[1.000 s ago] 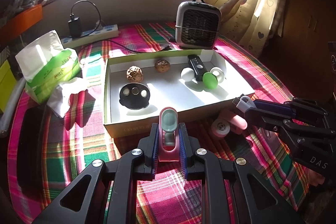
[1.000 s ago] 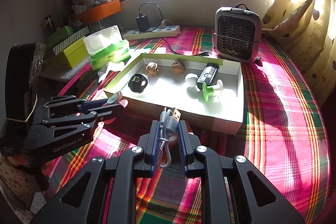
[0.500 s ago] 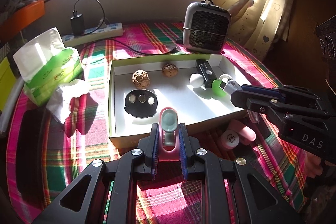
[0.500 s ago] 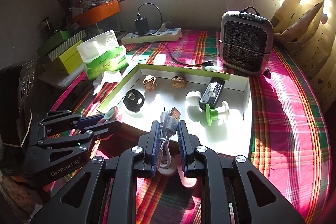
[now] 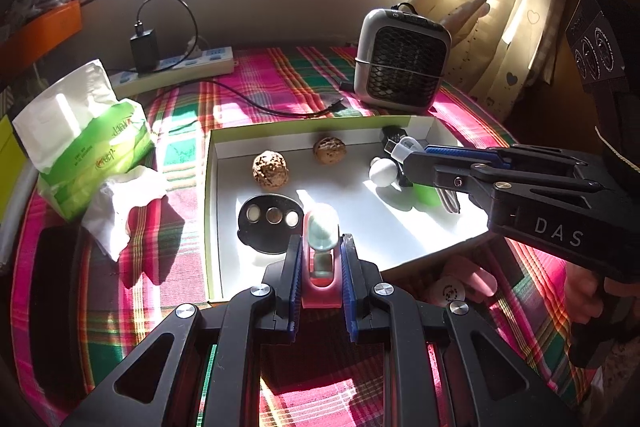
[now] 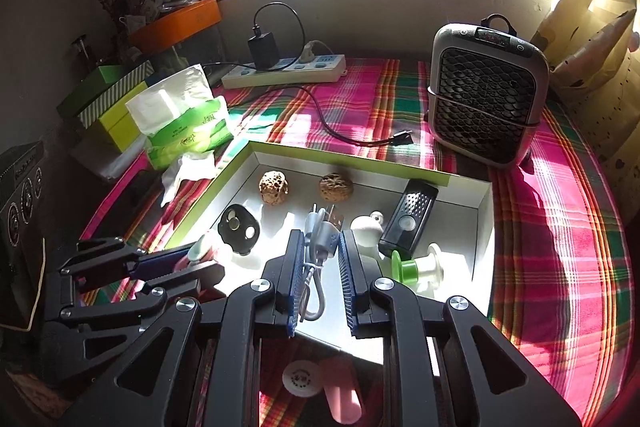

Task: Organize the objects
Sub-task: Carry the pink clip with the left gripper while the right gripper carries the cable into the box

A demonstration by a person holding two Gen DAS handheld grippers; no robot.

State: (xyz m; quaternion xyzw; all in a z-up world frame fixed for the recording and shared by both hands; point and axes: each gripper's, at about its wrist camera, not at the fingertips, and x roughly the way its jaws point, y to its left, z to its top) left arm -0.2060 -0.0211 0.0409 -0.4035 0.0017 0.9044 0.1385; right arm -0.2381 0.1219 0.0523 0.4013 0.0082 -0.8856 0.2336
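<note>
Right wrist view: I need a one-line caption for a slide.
Right gripper shut on a coiled white USB cable above the white tray; left gripper holds a pink item alongside.

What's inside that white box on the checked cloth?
In the white box: two walnuts, a black disc, a black remote, a white knob and a green spool. The grippers hide its near part.

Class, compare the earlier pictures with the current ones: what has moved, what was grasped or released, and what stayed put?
The right gripper, shut on the white cable, moved from outside the box's front wall to over the box. The left gripper edged forward, keeping its pink item. Nothing was grasped or released; the box contents stayed put.
</note>
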